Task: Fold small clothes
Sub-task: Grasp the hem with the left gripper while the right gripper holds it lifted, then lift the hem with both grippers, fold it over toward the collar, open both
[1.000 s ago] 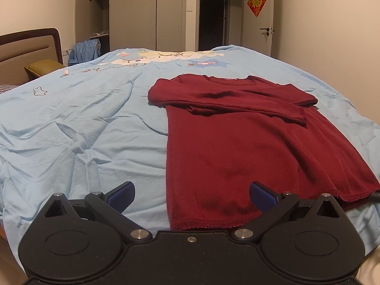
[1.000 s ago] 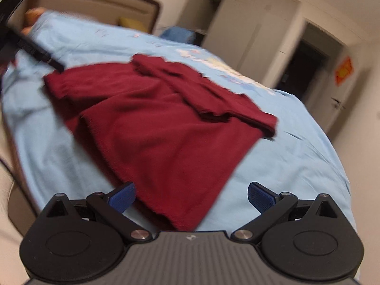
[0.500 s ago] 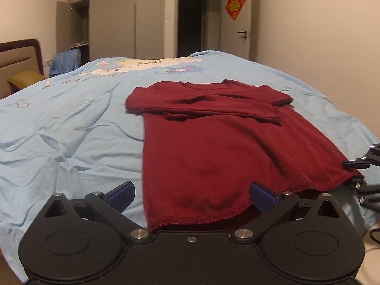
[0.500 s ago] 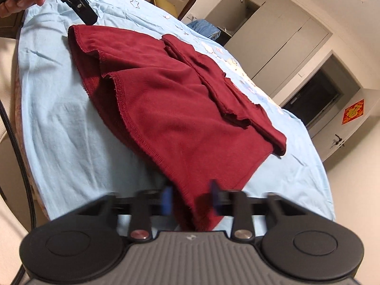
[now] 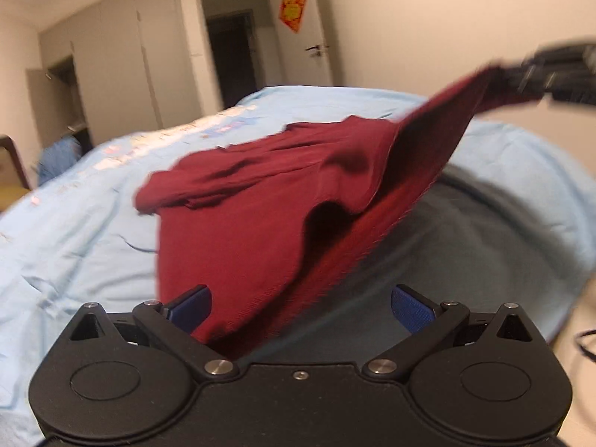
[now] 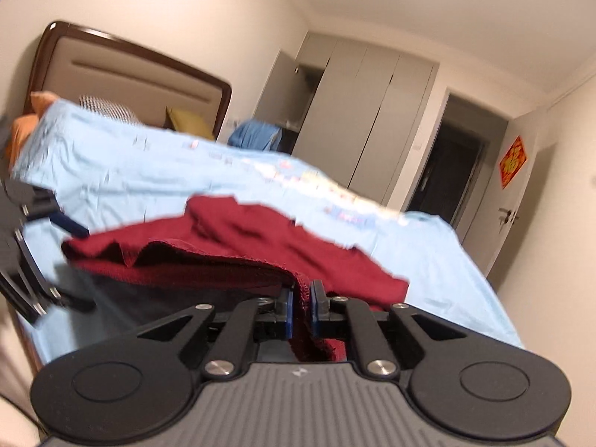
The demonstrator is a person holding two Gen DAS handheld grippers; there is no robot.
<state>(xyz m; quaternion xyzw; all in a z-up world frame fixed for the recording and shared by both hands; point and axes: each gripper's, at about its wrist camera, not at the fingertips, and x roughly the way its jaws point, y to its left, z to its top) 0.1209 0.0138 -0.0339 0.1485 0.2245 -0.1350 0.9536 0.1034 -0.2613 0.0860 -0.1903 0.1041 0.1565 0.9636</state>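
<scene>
A dark red sweater (image 5: 242, 231) lies on the light blue bed sheet (image 5: 74, 223), sleeves folded across its chest. My right gripper (image 6: 302, 309) is shut on the hem corner of the sweater (image 6: 260, 234) and holds it raised off the bed. In the left wrist view the right gripper (image 5: 521, 70) shows blurred at the upper right, with the cloth stretched up to it. My left gripper (image 5: 300, 307) is open at the other hem corner, and the cloth drapes between its jaws against the left pad (image 5: 190, 305). One left finger (image 6: 70, 224) shows blurred at the left edge.
A brown padded headboard (image 6: 130, 70) with pillows (image 6: 22, 126) stands at the bed's far end. Grey wardrobes (image 6: 372, 119), a blue clothes pile (image 6: 257, 136) and a dark doorway (image 5: 234, 56) lie beyond. A cable (image 5: 585, 342) hangs past the bed's right edge.
My right gripper has lifted its hem corner high off the bed. My left gripper has pushed forward and tilted, so the other hem corner now lies between its open jaws.
</scene>
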